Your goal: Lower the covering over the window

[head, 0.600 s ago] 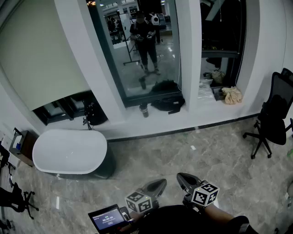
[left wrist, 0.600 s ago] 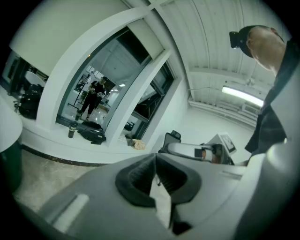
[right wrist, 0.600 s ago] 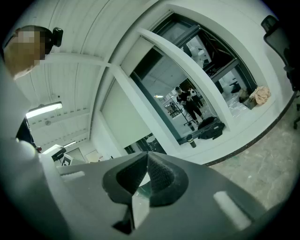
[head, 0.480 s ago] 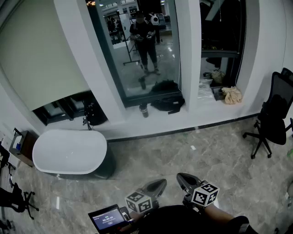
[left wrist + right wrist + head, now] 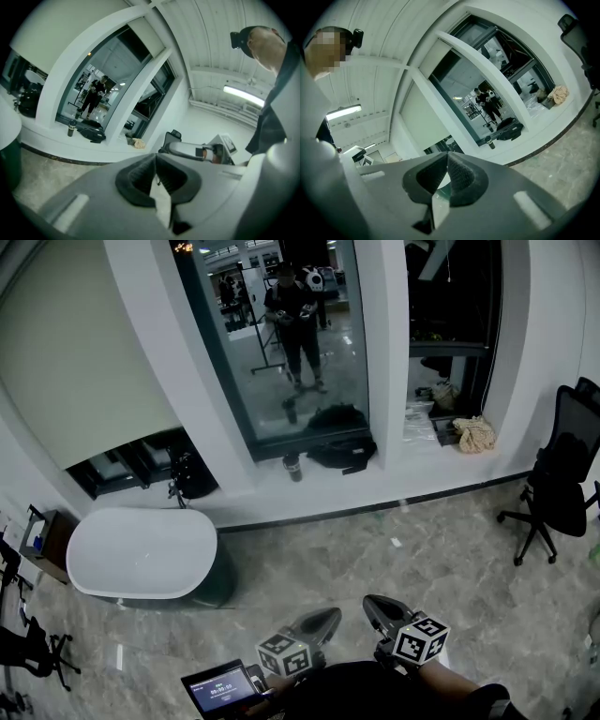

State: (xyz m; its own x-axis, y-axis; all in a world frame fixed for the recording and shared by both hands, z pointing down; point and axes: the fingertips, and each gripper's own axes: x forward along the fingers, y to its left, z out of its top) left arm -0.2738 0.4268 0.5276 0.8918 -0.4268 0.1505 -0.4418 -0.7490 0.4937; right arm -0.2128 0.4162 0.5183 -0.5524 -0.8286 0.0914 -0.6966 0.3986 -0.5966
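A cream roller blind (image 5: 80,362) hangs over the left window, pulled down most of the way with a dark gap below it. The middle window (image 5: 281,343) is bare glass and mirrors the person. A third window (image 5: 450,306) at the right is dark and uncovered. My left gripper (image 5: 330,619) and right gripper (image 5: 371,602) sit close to the body at the bottom of the head view, far from the windows, both shut with nothing held. In the left gripper view the blind (image 5: 147,35) shows rolled high on the middle window, and the jaws (image 5: 154,157) meet. In the right gripper view the jaws (image 5: 447,155) meet too.
A white oval bathtub (image 5: 141,551) stands below the left window. A bottle (image 5: 294,466) and a black bag (image 5: 342,448) lie on the sill, a beige cloth (image 5: 475,434) further right. A black office chair (image 5: 558,488) stands at the right. A phone (image 5: 220,688) is near my left gripper.
Almost nothing differs; the head view has shifted very slightly. Both grippers stay where they were.
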